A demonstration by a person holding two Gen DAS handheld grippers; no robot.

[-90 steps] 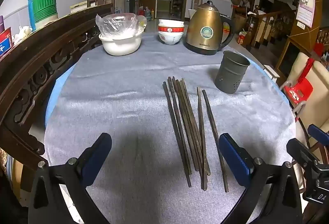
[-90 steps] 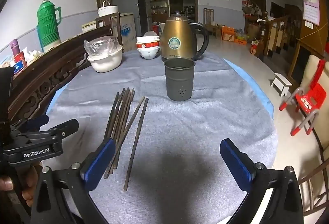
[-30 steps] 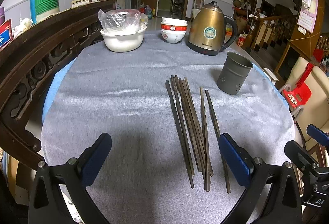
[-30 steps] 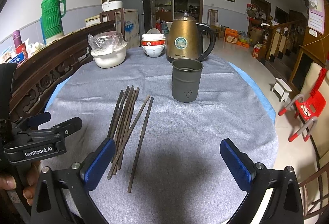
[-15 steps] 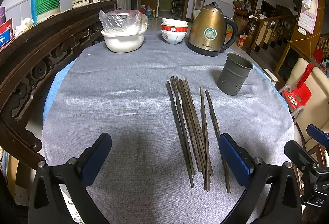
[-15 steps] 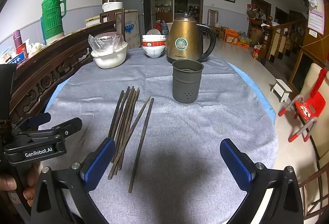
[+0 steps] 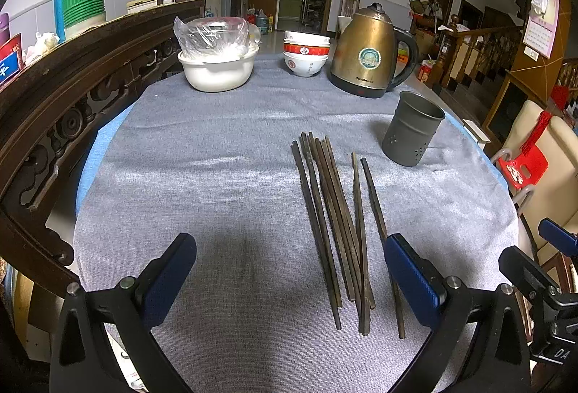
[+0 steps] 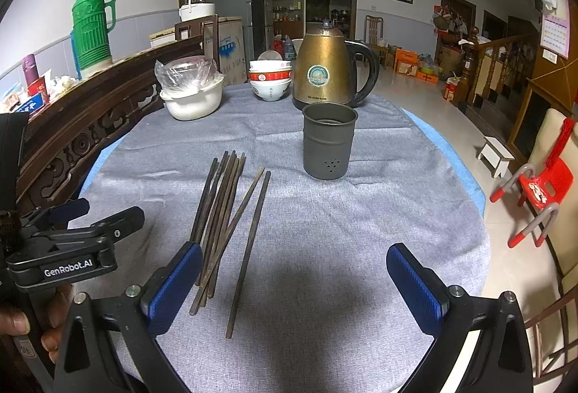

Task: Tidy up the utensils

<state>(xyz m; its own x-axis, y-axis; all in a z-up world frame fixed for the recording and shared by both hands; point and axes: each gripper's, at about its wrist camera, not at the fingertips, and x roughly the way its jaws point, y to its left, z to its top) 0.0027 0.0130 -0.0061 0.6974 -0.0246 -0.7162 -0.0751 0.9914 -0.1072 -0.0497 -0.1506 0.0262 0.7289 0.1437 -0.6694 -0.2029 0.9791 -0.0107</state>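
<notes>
Several dark chopsticks (image 7: pixel 336 223) lie side by side on the grey tablecloth; they also show in the right wrist view (image 8: pixel 224 212). A grey perforated metal holder (image 7: pixel 412 133) stands upright and empty beyond them, also in the right wrist view (image 8: pixel 328 143). My left gripper (image 7: pixel 289 270) is open and empty, low over the near edge, its right finger beside the chopsticks' near ends. My right gripper (image 8: pixel 289 281) is open and empty, to the right of the chopsticks. The left gripper's body shows in the right wrist view (image 8: pixel 72 248).
A bronze kettle (image 7: pixel 368 53), stacked bowls (image 7: pixel 306 53) and a white bowl with plastic wrap (image 7: pixel 216 60) stand at the table's far side. A carved wooden chair back (image 7: pixel 54 104) runs along the left. A red stool (image 8: pixel 538 190) stands on the floor at right.
Both grippers have risen or drawn back very slightly; the view has shifted a little. The chopsticks and holder have not moved.
</notes>
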